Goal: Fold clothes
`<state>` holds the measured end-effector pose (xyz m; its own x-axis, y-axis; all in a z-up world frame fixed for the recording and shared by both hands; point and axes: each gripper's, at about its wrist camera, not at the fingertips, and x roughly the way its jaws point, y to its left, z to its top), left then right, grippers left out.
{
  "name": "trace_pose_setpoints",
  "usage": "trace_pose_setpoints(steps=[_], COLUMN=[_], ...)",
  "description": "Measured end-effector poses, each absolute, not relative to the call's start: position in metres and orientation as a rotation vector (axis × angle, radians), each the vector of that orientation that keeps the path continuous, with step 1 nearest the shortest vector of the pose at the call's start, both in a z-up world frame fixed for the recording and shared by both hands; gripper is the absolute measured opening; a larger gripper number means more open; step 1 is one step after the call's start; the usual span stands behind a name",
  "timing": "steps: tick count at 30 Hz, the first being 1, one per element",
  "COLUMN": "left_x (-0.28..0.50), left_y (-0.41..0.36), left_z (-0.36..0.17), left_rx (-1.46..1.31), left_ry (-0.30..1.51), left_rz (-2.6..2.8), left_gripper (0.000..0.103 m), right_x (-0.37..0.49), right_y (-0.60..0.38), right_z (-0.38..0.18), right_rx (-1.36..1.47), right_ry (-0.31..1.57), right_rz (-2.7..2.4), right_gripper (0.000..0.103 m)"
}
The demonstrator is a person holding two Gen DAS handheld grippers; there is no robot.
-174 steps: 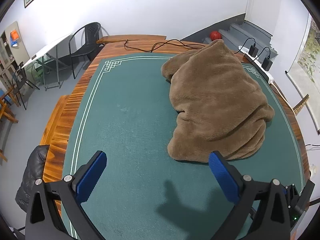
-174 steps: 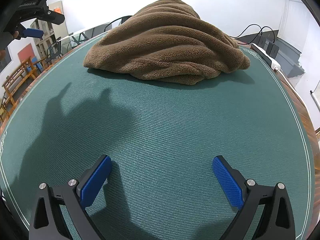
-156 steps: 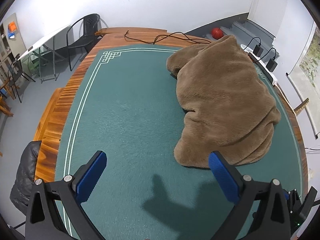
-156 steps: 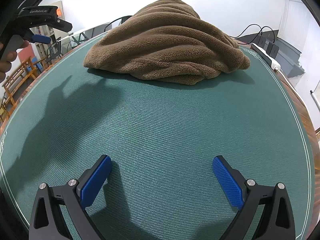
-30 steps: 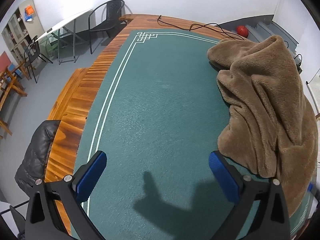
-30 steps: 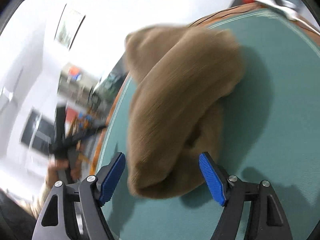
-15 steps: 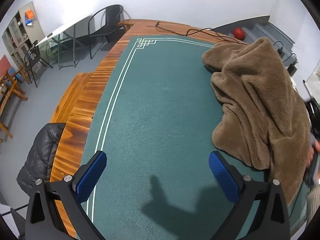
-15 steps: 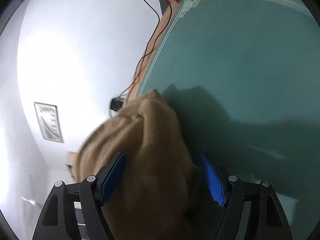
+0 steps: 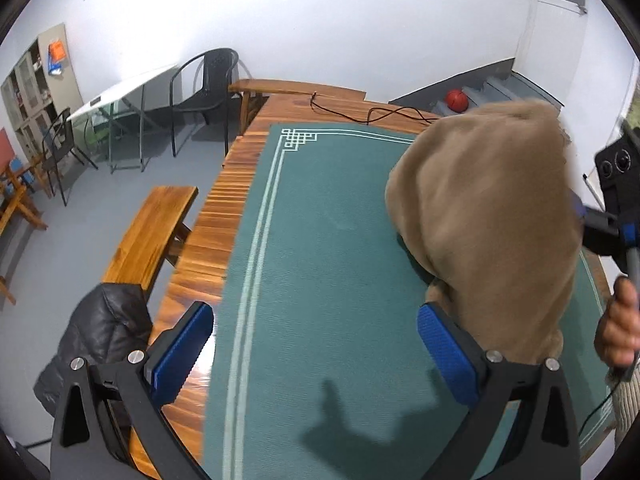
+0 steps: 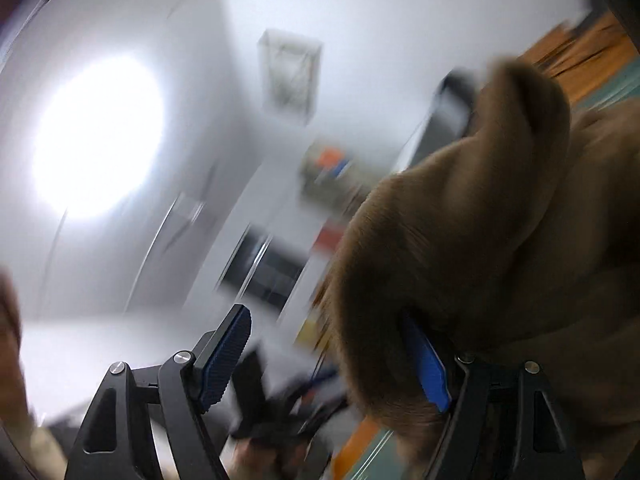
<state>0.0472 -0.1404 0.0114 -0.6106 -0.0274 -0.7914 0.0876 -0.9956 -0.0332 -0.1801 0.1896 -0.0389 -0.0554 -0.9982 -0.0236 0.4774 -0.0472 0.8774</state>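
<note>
The left gripper (image 9: 318,350) hangs over the green mat (image 9: 320,240), fingers spread and holding nothing; the brown fleece garment (image 9: 488,216) hangs lifted, draped over the right gripper (image 10: 340,360), whose fingers stand apart.

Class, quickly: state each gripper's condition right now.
Left gripper: open, holding nothing.
Right gripper: jaws open; brown garment draped over one finger, not clamped.
</note>
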Motion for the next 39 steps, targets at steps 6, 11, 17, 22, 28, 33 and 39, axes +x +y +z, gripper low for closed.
trace_pose_setpoints(steps=[6, 11, 17, 22, 28, 33, 39], left_x=[0.079, 0.097, 0.092, 0.083, 0.068, 0.050, 0.028], left_y=[-0.160, -0.152, -0.138, -0.113, -0.110, -0.109, -0.113], left_z=[-0.002, -0.032, -0.068, -0.096, -0.115, -0.121, -0.127], left_rx=[1.409, 1.508, 1.521, 1.345, 1.110, 1.043, 1.032], left_ry=[-0.061, -0.363, -0.733, -1.329, -1.849, -2.014, -2.206], left_rz=[-2.740, -2.723, -2.756, -2.691, -2.566, -2.583, -2.593], left_gripper=[0.102, 0.102, 0.102, 0.102, 0.102, 0.102, 0.103], right_x=[-0.195, -0.193, -0.149, -0.140, -0.129, -0.108, -0.100], right_y=[0.089, 0.100, 0.116, 0.054, 0.052, 0.074, 0.088], right_z=[-0.088, -0.094, -0.073, -0.067, -0.067, -0.078, -0.078], right_rx=[0.995, 1.140, 1.217, 1.242, 1.269, 1.277, 1.280], right_ry=[-0.740, -0.587, -0.270, -0.199, -0.311, -0.374, -0.401], right_rz=[-1.442, -1.748, -2.040, -2.084, -2.071, -2.081, -2.097], right_gripper=[0.079, 0.079, 0.078, 0.078, 0.078, 0.079, 0.078])
